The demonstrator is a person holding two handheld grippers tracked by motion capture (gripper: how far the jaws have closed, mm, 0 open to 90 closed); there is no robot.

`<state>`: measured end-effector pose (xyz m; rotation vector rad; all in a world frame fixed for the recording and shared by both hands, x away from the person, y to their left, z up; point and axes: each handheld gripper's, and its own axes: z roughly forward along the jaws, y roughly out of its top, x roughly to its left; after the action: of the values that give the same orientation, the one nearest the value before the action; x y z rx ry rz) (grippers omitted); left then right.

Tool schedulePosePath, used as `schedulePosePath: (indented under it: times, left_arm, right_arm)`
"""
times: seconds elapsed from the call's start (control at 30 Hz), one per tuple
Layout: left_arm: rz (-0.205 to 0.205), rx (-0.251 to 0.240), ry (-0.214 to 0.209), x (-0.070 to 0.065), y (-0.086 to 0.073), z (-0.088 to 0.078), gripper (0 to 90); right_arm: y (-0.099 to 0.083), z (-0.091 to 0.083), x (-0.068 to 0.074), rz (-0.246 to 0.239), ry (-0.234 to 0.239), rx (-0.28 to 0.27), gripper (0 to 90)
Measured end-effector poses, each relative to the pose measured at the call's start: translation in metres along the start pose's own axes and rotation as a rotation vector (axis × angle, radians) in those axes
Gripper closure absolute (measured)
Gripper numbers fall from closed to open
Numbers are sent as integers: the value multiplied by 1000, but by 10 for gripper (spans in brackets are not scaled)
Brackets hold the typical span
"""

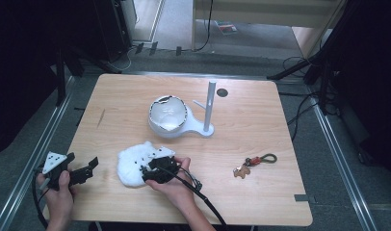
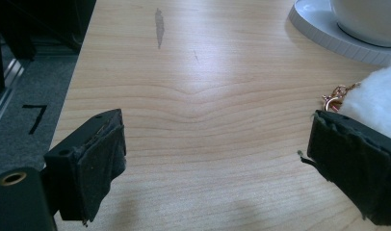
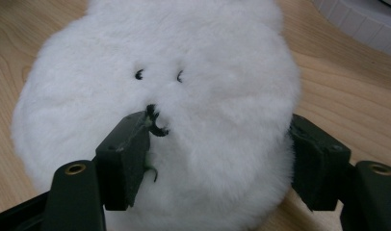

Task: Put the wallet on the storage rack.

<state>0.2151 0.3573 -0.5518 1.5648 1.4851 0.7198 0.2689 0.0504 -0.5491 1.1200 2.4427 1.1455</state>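
Pale wood-grain table (image 1: 261, 125): round fluffy white plush (image 3: 160, 96) btwn black jaws.

A: What carries everything here?

B: A light wooden worktop with rounded corners (image 1: 261, 202), its grain running side to side, with a dark streak near the far left.

A: And what lies on it?

B: Near the front, left of centre, a round white fluffy plush toy with tiny black eyes (image 1: 133, 163). Behind it, towards the middle, a white plastic stand with a flat base (image 1: 205, 129), bearing an upright post and a white bowl-like cup. Just beyond the post, a small dark round disc (image 1: 222, 92). To the right, well apart from the plush, a small keychain with a brown figure and a dark loop (image 1: 254, 164).
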Motion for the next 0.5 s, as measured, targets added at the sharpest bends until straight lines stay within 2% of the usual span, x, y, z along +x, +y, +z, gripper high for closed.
schedulePosePath:
  times: [0.03, 0.07, 0.17, 0.2, 0.27, 0.43, 0.47, 0.5]
  left_arm:
    - [0, -1, 0, 0, 0, 0, 70]
    - [0, 0, 0, 0, 0, 0, 70]
    - [-1, 3, 1, 0, 0, 0, 70]
    - [-1, 4, 1, 0, 0, 0, 70]
    - [-5, 3, -1, 0, 0, 0, 70]
    - [-6, 5, 0, 1, 0, 1, 70]
    - [-6, 6, 0, 1, 0, 0, 70]
    - [-7, 5, 1, 1, 0, 0, 70]
  right_arm:
    - [0, 0, 0, -2, -1, -1, 357]
    - [0, -2, 2, 4, 3, 4, 431]
    - [1, -2, 3, 15, -2, 11, 480]
    - [0, -2, 4, 18, -15, 7, 531]
    - [0, -2, 4, 19, -19, 2, 546]
    - [-2, -3, 6, -5, -45, -14, 662]
    - [-2, -4, 7, -7, -53, -16, 681]
    - [-2, -4, 10, -28, -76, -25, 728]
